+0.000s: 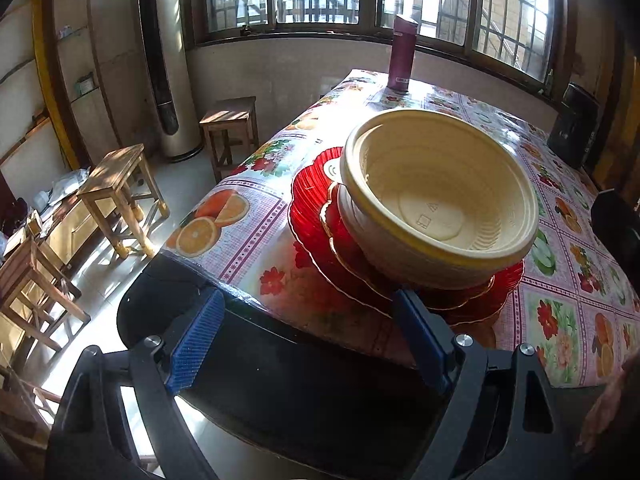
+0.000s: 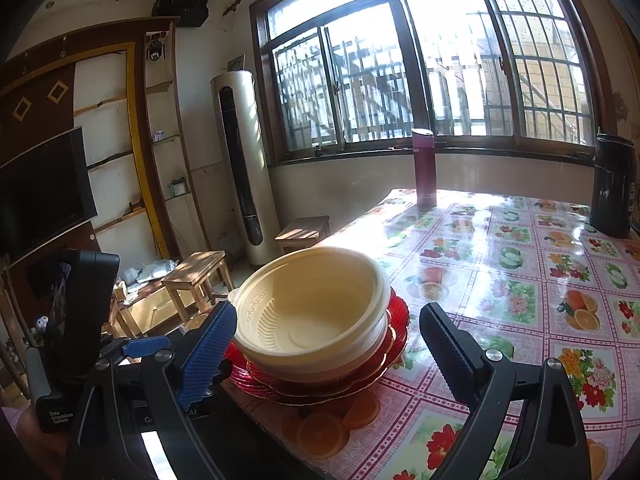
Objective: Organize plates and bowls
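Observation:
Cream plastic bowls (image 1: 440, 200) sit nested and tilted on a stack of red, gold-rimmed plates (image 1: 312, 220), near the corner of the table with the fruit-pattern cloth (image 1: 224, 216). My left gripper (image 1: 308, 295) hangs open at the table's near edge. Its right blue pad (image 1: 420, 336) is close to the plates' rim, and nothing lies between the fingers. In the right wrist view the bowls (image 2: 316, 304) and plates (image 2: 400, 312) stand just beyond my open right gripper (image 2: 328, 308). The pads touch neither. The left gripper's body (image 2: 80, 312) shows at the left.
A maroon flask (image 1: 402, 54) stands at the table's far edge. A black canister (image 2: 612, 184) is at the far right. Wooden stools (image 1: 120, 196) and a tower air conditioner (image 1: 168, 60) stand on the floor to the left. A dark seat (image 1: 280, 380) lies below the near table edge.

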{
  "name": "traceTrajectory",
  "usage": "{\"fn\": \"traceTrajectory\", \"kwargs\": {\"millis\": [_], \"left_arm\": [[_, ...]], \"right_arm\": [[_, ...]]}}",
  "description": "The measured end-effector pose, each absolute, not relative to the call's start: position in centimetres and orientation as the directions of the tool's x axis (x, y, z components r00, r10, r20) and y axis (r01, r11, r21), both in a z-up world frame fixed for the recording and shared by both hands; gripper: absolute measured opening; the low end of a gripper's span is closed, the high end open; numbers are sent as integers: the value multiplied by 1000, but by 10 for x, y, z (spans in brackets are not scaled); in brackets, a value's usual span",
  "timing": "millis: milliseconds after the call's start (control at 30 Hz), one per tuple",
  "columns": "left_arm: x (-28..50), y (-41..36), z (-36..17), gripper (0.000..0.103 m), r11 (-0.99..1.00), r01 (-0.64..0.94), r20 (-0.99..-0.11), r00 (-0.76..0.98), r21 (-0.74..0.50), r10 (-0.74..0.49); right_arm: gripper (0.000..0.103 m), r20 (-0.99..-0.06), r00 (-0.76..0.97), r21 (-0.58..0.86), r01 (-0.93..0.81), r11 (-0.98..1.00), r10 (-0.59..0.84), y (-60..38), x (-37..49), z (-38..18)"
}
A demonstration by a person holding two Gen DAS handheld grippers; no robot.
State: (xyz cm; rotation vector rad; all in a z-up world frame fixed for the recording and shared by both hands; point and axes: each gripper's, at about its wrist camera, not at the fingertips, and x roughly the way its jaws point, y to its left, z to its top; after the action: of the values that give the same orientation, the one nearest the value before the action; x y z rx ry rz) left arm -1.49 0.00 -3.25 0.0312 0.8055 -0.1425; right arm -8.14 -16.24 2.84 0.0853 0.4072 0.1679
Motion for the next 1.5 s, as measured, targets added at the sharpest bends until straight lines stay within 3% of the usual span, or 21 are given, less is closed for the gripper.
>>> {"fn": "traceTrajectory", "kwargs": {"millis": [300, 1500], "left_arm": [[-9, 6, -33, 87, 988, 143, -721, 679, -53, -137], [-36, -15, -12, 87, 984, 178, -684, 717, -2, -131]], "right_arm": [[94, -421, 892, 106, -133, 985, 166, -158, -71, 19], [94, -384, 907, 159, -118, 980, 171, -177, -92, 29]]}}
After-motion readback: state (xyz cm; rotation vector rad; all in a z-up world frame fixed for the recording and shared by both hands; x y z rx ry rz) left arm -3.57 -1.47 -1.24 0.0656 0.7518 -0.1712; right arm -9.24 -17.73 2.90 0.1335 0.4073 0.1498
